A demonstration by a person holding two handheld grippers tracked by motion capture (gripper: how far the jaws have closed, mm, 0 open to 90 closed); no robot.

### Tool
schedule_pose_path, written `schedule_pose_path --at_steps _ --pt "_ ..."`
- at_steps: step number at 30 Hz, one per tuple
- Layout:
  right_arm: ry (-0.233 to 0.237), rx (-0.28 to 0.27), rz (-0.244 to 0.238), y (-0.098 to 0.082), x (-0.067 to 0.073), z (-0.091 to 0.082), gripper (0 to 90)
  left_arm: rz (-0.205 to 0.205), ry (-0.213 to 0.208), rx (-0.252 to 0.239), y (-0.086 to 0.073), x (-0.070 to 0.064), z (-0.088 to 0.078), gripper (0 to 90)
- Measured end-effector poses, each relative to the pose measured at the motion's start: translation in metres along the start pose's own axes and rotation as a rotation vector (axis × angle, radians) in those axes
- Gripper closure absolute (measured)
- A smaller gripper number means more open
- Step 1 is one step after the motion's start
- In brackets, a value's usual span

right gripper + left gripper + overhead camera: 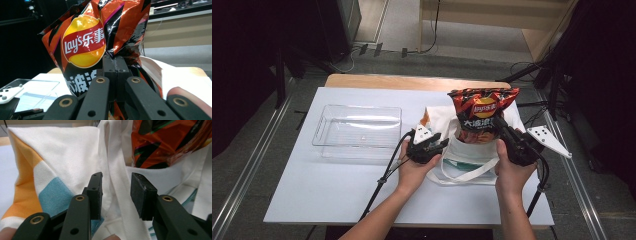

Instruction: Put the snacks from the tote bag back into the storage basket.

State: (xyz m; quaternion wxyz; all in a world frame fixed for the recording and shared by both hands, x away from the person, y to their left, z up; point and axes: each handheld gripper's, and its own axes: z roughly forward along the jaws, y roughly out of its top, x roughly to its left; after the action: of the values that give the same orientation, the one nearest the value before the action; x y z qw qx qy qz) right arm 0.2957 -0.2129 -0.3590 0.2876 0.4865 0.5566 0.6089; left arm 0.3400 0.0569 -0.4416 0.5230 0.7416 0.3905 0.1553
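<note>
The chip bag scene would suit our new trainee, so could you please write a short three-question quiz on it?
1. True or false: the right gripper is shut on the chip bag.
2. Where does the bottom of the chip bag sit? A) in the clear tray B) inside the white tote bag C) flat on the table
3. In the left gripper view, what lies between the left gripper fingers?

Key
1. True: its fingers pinch a fold of the bag.
2. B: the top of the bag sticks out of the tote's mouth.
3. White tote fabric; the fingers stand apart and do not press on it.
</note>
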Motion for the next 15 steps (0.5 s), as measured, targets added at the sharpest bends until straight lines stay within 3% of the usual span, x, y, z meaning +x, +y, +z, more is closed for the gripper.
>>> schedule_pose_path --at_steps 12,15 --pt "0.018 -0.046 -0.015 0.012 0.013 -0.013 90.0 -0.009 -0.005 -0.107 0.017 -0.005 -0.032 60.8" --pt "0.024 -0.049 -0.015 0.012 0.015 -0.014 90.0 0.012 0.029 -0.122 0.019 -0.006 -0.037 60.8"
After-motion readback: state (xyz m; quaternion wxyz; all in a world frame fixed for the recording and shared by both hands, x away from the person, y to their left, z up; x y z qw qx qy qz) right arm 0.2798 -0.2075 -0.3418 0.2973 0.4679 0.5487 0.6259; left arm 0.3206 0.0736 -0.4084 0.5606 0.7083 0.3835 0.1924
